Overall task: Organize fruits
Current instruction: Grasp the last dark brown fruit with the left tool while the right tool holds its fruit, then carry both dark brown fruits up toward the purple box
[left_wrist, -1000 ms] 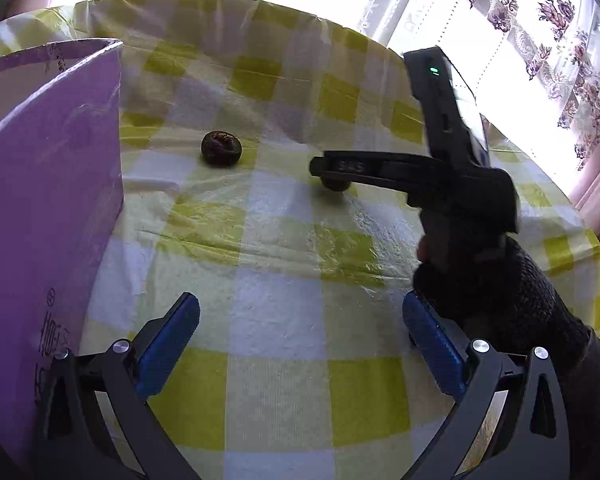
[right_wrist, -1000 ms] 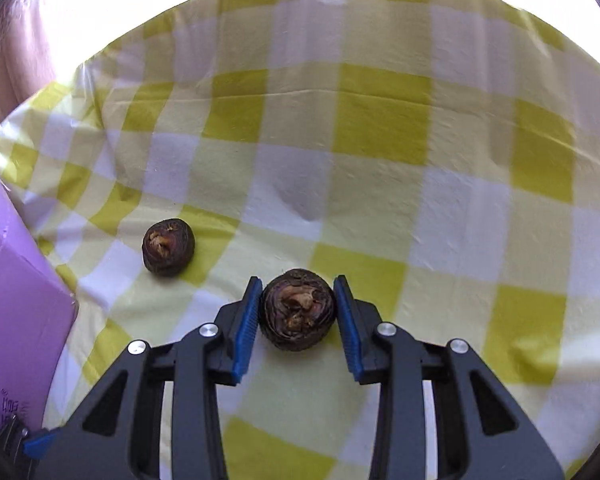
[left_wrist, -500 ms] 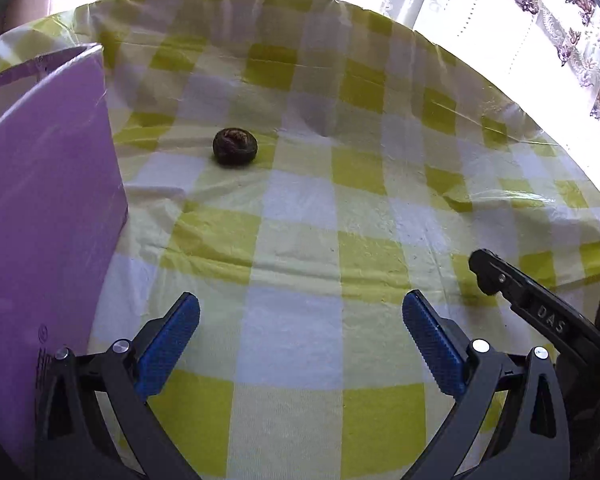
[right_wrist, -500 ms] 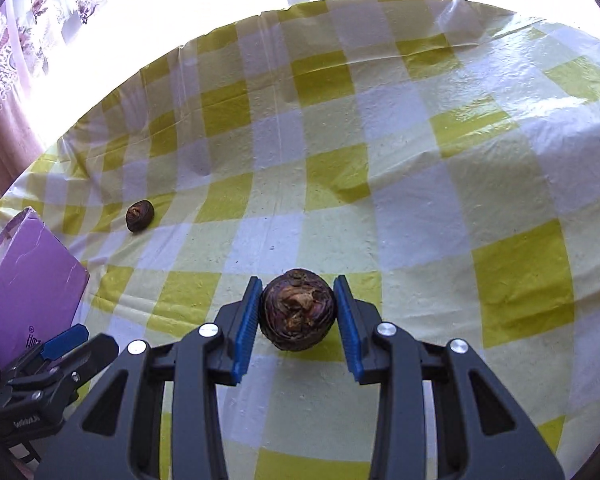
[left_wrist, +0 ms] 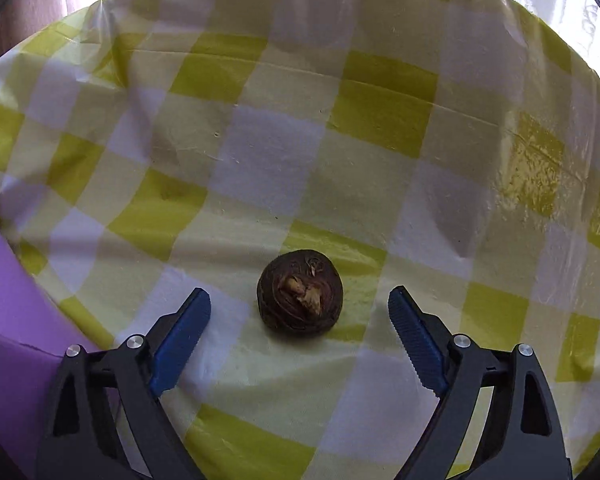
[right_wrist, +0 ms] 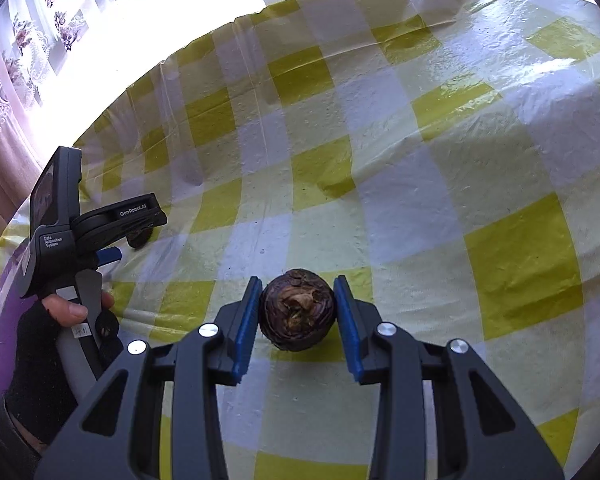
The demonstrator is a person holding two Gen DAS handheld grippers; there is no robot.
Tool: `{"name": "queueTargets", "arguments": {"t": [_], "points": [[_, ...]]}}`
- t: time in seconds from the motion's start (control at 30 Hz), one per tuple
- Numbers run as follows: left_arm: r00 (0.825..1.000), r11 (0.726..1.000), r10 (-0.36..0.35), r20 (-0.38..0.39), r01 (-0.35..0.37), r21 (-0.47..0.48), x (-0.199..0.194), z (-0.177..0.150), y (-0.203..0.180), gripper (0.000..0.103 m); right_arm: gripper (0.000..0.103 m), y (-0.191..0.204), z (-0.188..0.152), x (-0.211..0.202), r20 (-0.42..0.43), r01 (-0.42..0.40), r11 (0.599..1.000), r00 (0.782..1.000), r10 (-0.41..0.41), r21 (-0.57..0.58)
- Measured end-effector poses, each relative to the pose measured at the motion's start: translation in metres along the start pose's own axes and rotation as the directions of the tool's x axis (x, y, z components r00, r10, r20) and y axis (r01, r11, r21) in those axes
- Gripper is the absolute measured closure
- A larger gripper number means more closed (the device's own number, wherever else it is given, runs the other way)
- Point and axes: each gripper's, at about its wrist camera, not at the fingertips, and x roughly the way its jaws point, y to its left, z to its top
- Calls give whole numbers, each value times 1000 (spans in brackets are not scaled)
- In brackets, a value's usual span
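Observation:
A dark brown round fruit [left_wrist: 300, 294] lies on the yellow checked tablecloth [left_wrist: 380, 120]. My left gripper [left_wrist: 299, 304] is open, low over the cloth, with the fruit between its blue fingertips and clear of both. In the right wrist view, my right gripper [right_wrist: 297, 310] is shut on a second dark brown fruit [right_wrist: 297, 312] and holds it above the table. The left gripper [right_wrist: 120, 240] also shows there at the far left, with the first fruit [right_wrist: 138, 239] mostly hidden under it.
A purple box [left_wrist: 8, 320] stands at the left, close beside my left gripper; it also shows in the right wrist view [right_wrist: 0, 320]. Bright windows and floral curtains [right_wrist: 40, 32] lie beyond the table's far edge.
My left gripper moved forward and down to the fruit, which now sits between its open fingers. My right gripper lifted its fruit and drew back to the right.

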Motion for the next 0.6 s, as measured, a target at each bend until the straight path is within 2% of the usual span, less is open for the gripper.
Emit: {"name": "queueTargets", "arguments": {"t": [0.03,0.07,0.1,0.13,0.17,0.33,0.47,0.6], "points": [[1000,1000,11,-1,-11,10,1,2,0,18,66,0,0,0,3,2,1000,1000,-2,0],[1000,1000,15,4,-15,15,1,3,1,24,66,0,0,-1,6,3,1000,1000,-3,1],[1000,1000,11,17,-11,16,0,3,1,39,66,-1,0,-1,7,4,1000,1000,-4,4],[999,1000,3,33,-4,31,-3,3,1,49,66,-2,0,0,7,4,1000,1000,-4,7],[999,998,-6,43,3,61,-5,2,-2,65,66,-2,0,0,8,6,1000,1000,-6,9],[997,990,-21,74,10,141,-21,-17,-11,66,66,-4,1,0,11,11,1000,1000,-11,17],[987,984,-96,130,75,161,-54,-50,-7,66,66,-4,1,-1,17,6,1000,1000,-7,20],[974,974,-174,142,149,169,-79,-83,7,66,66,-4,0,-2,19,3,1000,1000,-3,21]]}}
